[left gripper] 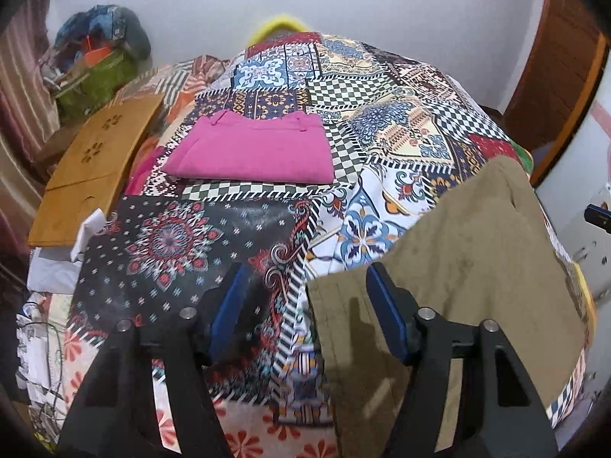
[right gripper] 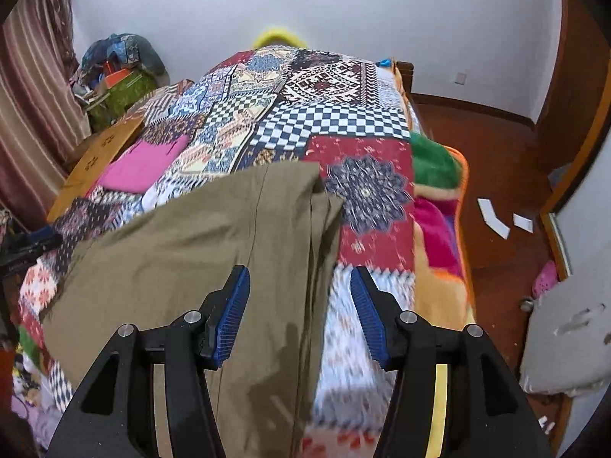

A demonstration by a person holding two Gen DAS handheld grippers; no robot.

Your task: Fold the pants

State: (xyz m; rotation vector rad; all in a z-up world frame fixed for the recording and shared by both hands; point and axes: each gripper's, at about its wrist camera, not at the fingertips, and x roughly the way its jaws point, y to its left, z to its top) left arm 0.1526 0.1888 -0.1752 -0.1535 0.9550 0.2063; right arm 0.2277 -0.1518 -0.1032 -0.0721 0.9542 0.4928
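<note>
Olive pants (right gripper: 183,252) lie spread on the bed, on top of the patchwork bedcover (right gripper: 332,122), near the front edge. The cloth looks like thin woven cotton, so I judge it soft, light and limp: it will sag and slide when lifted, and it needs two holding points to stay flat. Good places to take hold are the two near corners of the cloth, or the seam edges where the cloth is doubled. The left claw (left gripper: 305,305) is wide open and holds nothing; it hovers over the left edge of the pants (left gripper: 458,267). The right claw (right gripper: 299,311) is also wide open and empty, over the right edge. A folded pink garment (left gripper: 248,149) lies farther back on the bed.
</note>
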